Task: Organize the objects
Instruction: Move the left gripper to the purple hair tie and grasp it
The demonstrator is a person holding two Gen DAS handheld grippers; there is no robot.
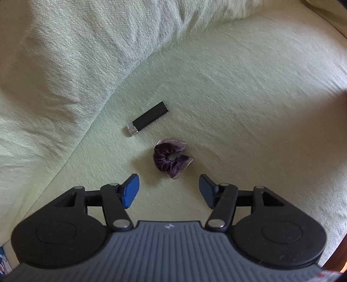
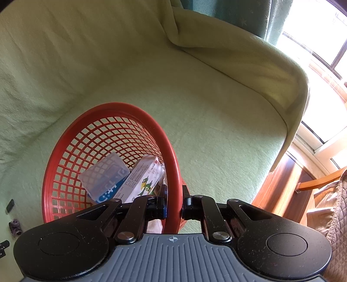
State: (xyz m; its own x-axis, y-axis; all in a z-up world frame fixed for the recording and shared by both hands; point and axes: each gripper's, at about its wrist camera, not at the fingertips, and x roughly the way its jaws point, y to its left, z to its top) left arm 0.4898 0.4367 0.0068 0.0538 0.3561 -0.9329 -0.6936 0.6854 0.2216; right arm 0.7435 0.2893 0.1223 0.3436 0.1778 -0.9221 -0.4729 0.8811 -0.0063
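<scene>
Velvet is what the left wrist view shows just ahead of the left hand-held gripper (image 1: 169, 192): a small purple velvet scrunchie with a pale sheer frill (image 1: 171, 158), curled in an open ring on the sofa seat (image 1: 249, 91) just beyond the blue pads (image 1: 130, 191), which stand released with nothing between them. I judge it very light, soft and compressible, not fragile and not slippery; pinching across the bunched band on one side of the ring should hold it, while the thin frill alone might slide out. Further ahead and slightly left lies a slim black lighter with a silver metal cap (image 1: 148, 118), hard, smooth and narrow, best taken across its short width. Both rest on pale green woven upholstery, which looks soft and yielding, so pads pressed down will sink a little. A plump back cushion in the same fabric (image 1: 65, 65) rises to the left.

In the right wrist view the right hand-held gripper (image 2: 174, 206) is clenched on the rim of a round red plastic lattice basket (image 2: 108, 108), light and rigid. Inside, just ahead and left of the pads, lie a translucent plastic case (image 2: 104, 173) and a white carton printed with a green cartoon bird (image 2: 143, 180). The scrunchie shows far left. A window (image 2: 321, 32), a teal curtain (image 2: 238, 15) and wooden furniture (image 2: 282, 184) lie to the right.
</scene>
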